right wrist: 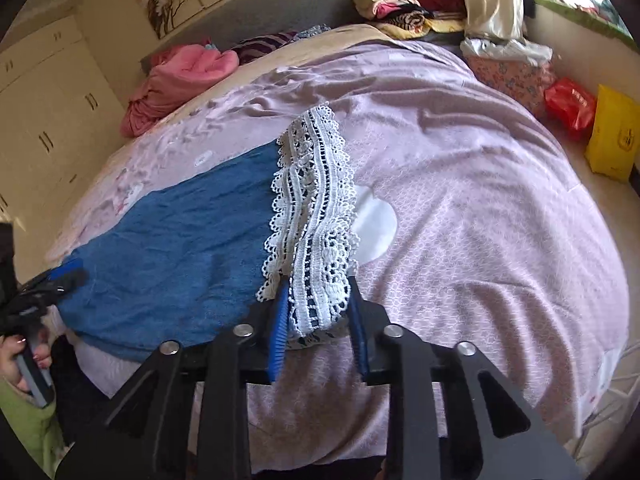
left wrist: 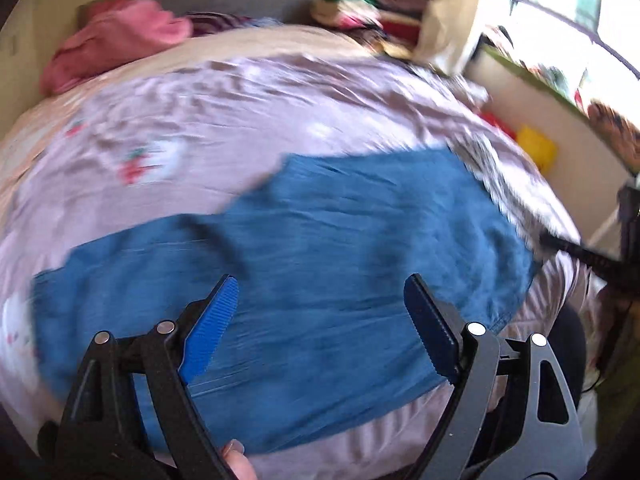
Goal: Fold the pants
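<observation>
So we've got the blue pants (right wrist: 172, 252) lying flat across the lilac bedspread (right wrist: 480, 220), w/ the right gripper (right wrist: 320, 308) at the lace hem (right wrist: 316, 200), fingers narrow either side of the trim and seemingly pinching it, while the left gripper (left wrist: 320, 316) hangs wide open, empty, above the mid fabric. To fold well we probably want the left to pin the crease line first, then carry the hem low and level across, edges matched, no dragging.
</observation>
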Motion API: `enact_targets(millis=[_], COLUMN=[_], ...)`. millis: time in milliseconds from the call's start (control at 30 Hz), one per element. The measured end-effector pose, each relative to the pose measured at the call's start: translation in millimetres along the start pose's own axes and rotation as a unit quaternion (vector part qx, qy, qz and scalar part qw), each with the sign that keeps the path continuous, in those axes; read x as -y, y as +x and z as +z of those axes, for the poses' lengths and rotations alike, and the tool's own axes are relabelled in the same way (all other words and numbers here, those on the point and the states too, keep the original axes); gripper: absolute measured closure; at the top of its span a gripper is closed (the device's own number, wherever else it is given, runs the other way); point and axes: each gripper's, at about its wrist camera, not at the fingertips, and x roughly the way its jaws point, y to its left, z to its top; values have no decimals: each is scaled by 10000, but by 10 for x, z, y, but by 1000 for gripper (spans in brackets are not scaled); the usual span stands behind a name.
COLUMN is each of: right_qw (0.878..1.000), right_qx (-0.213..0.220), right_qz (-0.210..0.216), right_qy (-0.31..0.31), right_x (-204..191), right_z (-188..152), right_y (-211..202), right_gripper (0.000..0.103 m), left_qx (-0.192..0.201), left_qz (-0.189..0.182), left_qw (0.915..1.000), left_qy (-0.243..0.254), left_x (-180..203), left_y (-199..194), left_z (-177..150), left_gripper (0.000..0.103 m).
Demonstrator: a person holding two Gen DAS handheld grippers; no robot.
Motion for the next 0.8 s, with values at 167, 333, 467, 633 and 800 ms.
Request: enact_targets(millis=[167, 333, 467, 633, 800], right_qw=[9994, 9994, 9994, 9986, 9978], right_qx=[-146, -158, -104, 413, 650], right_qz=[-309, -308, -252, -202, -37], right_qy=[-11, 56, 217, 281, -147], right_x=[60, 79, 103, 67, -217], right_z=[-74, -136, -131, -121, -52], right_y=[76, 150, 78, -269, -419], right_gripper=[78, 74, 65, 53, 51], left_qx=[-421, -404, -324, -293, -70], left_qz=[107, 156, 78, -69, -216], left_qw=[9980, 9978, 9983, 9985, 9987], left_qy=[457, 493, 479, 447, 456], left_x=[268, 233, 231, 261, 360], left_y=[404, 501, 500, 415, 260], left_z=[-146, -257, -273, -200, -37], left_gripper=[25, 25, 25, 25, 25])
